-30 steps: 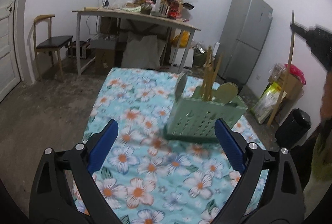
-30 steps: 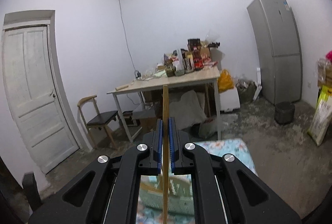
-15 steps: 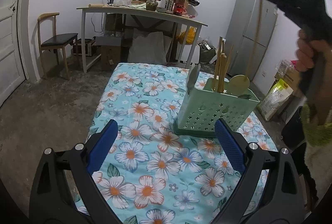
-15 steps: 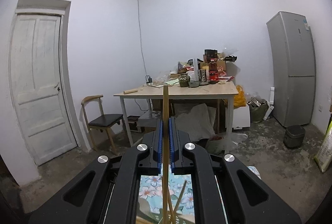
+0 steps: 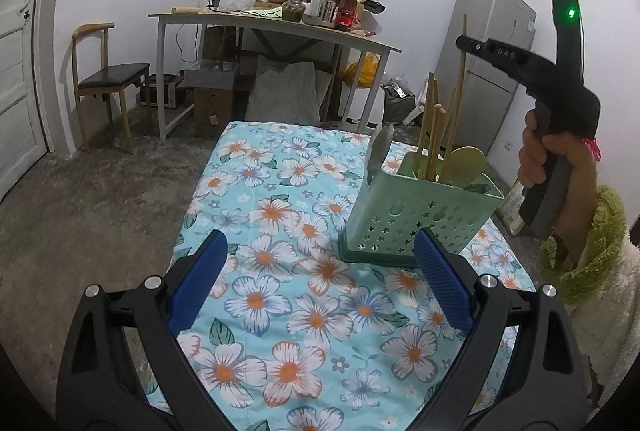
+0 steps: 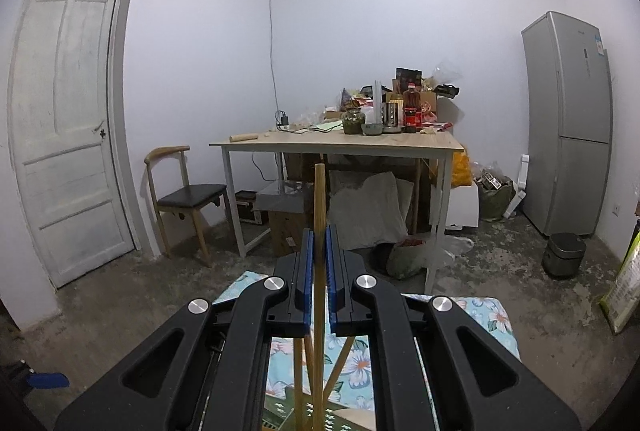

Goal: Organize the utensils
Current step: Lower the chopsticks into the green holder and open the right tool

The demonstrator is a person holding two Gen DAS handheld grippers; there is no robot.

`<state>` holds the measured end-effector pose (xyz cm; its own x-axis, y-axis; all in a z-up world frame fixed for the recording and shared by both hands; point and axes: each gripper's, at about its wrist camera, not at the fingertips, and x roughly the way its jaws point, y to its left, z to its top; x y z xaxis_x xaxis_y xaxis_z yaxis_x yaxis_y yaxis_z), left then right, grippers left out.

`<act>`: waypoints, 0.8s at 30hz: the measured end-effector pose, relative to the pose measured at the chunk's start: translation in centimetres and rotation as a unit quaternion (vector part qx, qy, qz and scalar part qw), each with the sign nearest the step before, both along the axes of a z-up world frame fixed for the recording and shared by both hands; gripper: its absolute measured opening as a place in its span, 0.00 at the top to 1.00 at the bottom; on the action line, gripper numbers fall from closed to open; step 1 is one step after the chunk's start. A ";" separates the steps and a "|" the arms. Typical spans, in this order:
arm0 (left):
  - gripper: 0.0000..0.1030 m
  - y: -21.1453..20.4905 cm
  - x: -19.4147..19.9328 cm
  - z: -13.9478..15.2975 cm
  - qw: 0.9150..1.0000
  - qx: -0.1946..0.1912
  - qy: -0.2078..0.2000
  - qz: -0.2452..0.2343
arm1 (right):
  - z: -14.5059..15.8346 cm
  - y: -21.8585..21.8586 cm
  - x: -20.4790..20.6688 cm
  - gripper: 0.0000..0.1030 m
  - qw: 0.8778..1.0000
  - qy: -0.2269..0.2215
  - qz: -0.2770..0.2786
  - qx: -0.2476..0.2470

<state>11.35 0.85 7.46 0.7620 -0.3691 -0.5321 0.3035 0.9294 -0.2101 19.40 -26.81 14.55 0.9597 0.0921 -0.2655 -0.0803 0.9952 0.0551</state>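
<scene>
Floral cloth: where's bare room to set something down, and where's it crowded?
Free: the floral cloth left of the green caddy, and the near stretch by the open left gripper. Crowded: the caddy's corner, where the right gripper holds a chopstick above it.

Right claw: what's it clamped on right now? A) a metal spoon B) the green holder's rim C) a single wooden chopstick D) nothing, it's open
C: the right claw is shut on an upright wooden chopstick, held above the green utensil holder that stands on the floral cloth.
</scene>
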 end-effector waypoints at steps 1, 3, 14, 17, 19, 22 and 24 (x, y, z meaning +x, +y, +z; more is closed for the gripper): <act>0.12 0.0 0.0 0.0 1.000 0.000 0.000 0.001 | -0.2 0.0 0.0 0.94 1.000 0.004 0.003 -0.002; 0.12 0.0 0.0 0.0 1.000 -0.003 0.000 0.002 | -0.6 0.0 -0.1 0.93 1.000 0.011 0.005 -0.002; 0.12 -0.1 -0.8 0.0 1.000 -0.019 0.000 0.002 | -0.1 -1.2 -5.1 0.60 1.000 0.011 0.003 0.016; 0.12 0.0 -1.6 0.4 1.000 -0.026 -0.005 0.003 | 0.2 -1.5 -7.9 0.55 0.999 0.009 0.002 0.037; 0.09 0.1 -2.0 0.5 1.000 -0.025 -0.005 0.003 | -0.2 -1.3 -10.1 0.51 0.999 0.017 -0.008 0.048; 0.09 -0.2 -2.4 0.3 1.000 -0.013 -0.002 -0.002 | -1.7 -0.8 -12.9 0.42 0.997 0.043 -0.018 0.058; 0.09 -0.6 -2.7 0.0 1.000 0.002 0.006 -0.001 | -3.1 -0.3 -14.5 0.38 0.996 0.065 -0.027 0.056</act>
<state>8.70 0.24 7.50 0.7547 -0.3674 -0.5436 0.3018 0.9301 -0.2095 4.94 -27.13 11.47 0.9221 0.0767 -0.3792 -0.0112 0.9850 0.1719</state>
